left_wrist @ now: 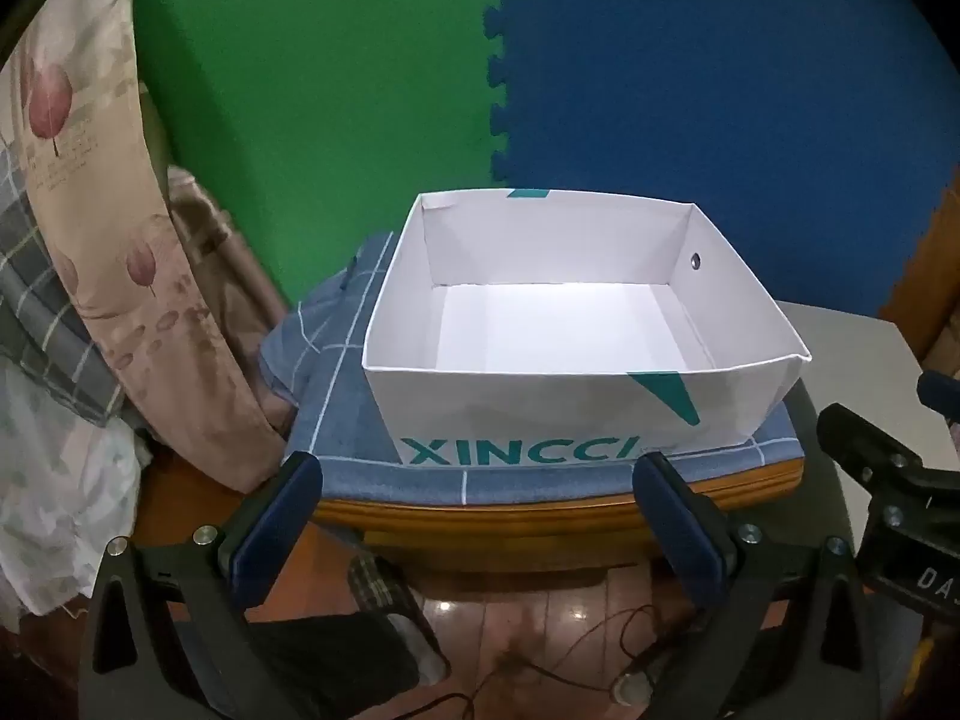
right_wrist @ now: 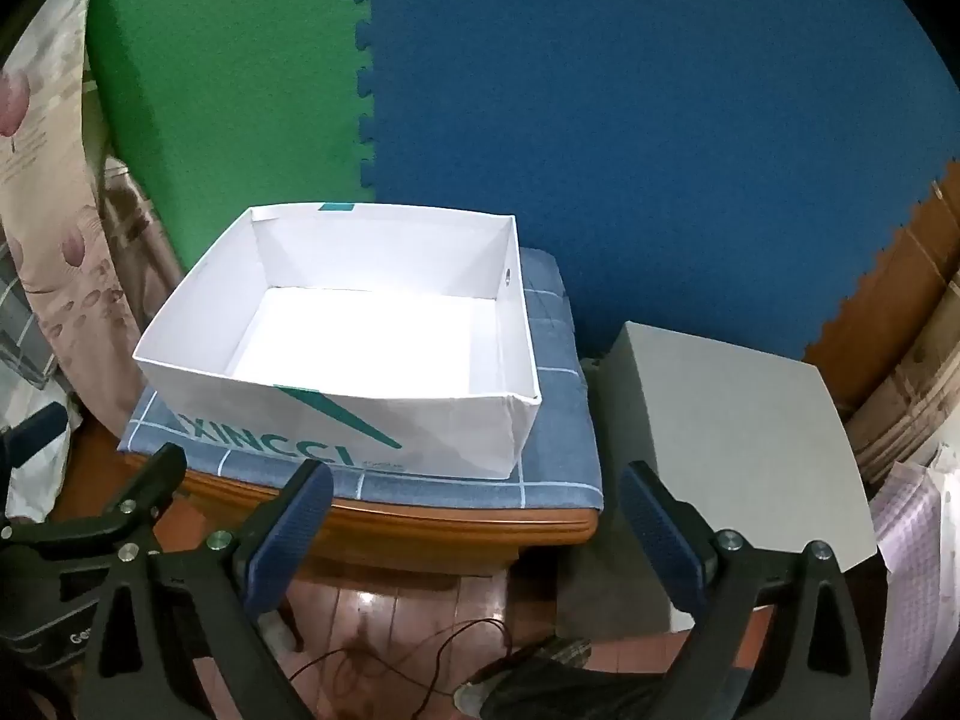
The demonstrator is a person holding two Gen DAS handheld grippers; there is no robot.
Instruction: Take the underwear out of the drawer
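Observation:
A white open-topped box [left_wrist: 540, 414] [right_wrist: 456, 426] with green "XINCCI" lettering serves as the drawer. Its inside shows only bare white walls and floor. It stands on a blue checked cloth [left_wrist: 360, 462] [right_wrist: 558, 450] spread over a wooden stool; the cloth is rumpled at the left [left_wrist: 300, 342]. I cannot tell whether that cloth is the underwear. My left gripper [left_wrist: 477, 480] hangs open in front of the box, nothing between its fingers. My right gripper [right_wrist: 477, 483] is open too, in front of the box's right corner, and holds nothing.
A grey cabinet [right_wrist: 720, 420] stands right of the stool. Green [left_wrist: 312, 90] and blue foam mats [right_wrist: 630, 120] cover the wall behind. Floral fabric [left_wrist: 78, 180] hangs at the left. Thin wires [right_wrist: 420, 654] and a slippered foot [left_wrist: 372, 630] are on the wooden floor below.

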